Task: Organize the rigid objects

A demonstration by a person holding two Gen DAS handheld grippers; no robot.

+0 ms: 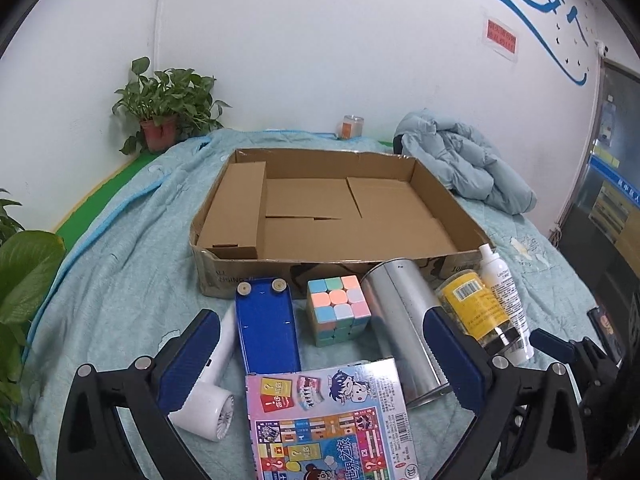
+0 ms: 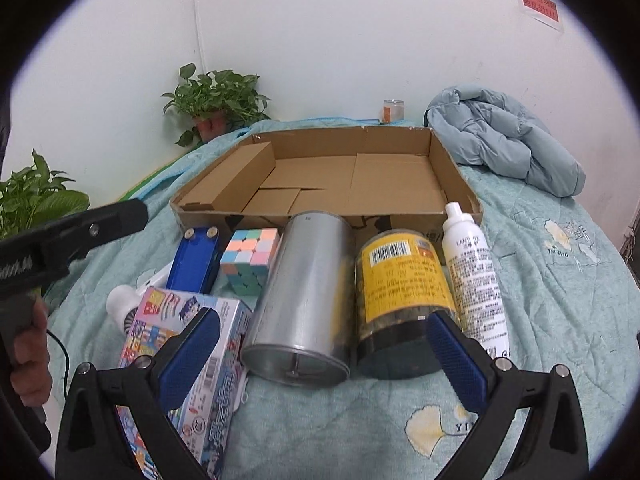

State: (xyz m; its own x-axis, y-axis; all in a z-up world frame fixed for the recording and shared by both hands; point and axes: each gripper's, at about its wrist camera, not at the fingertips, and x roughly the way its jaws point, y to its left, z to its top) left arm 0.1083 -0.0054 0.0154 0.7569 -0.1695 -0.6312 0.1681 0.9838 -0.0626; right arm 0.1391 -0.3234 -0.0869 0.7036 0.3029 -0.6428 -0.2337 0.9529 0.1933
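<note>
A shallow cardboard tray point(image 1: 452, 204) point(image 2: 448, 164) lies on the bed with a long brown box point(image 1: 236, 208) point(image 2: 236, 176) along its left side. In front lie a blue case point(image 1: 266, 324) point(image 2: 194, 260), a pastel cube point(image 1: 340, 308) point(image 2: 250, 260), a silver can point(image 1: 404, 328) point(image 2: 304, 300), a yellow-label jar point(image 1: 476, 308) point(image 2: 404, 292), a white spray bottle point(image 1: 506, 300) point(image 2: 476, 276), a white fan point(image 1: 212, 392) point(image 2: 124, 304) and a colourful game box point(image 1: 332, 424) point(image 2: 188, 364). My left gripper point(image 1: 324, 356) is open over the game box. My right gripper point(image 2: 324, 352) is open before the can.
The bed is covered by a teal quilt point(image 2: 540, 280). A light-blue jacket point(image 1: 464, 160) point(image 2: 508, 136) lies at the back right. Potted plants point(image 1: 168, 104) point(image 2: 216, 100) stand at the back left, a small jar point(image 1: 352, 126) by the wall. The left gripper's body point(image 2: 72, 236) shows at the left.
</note>
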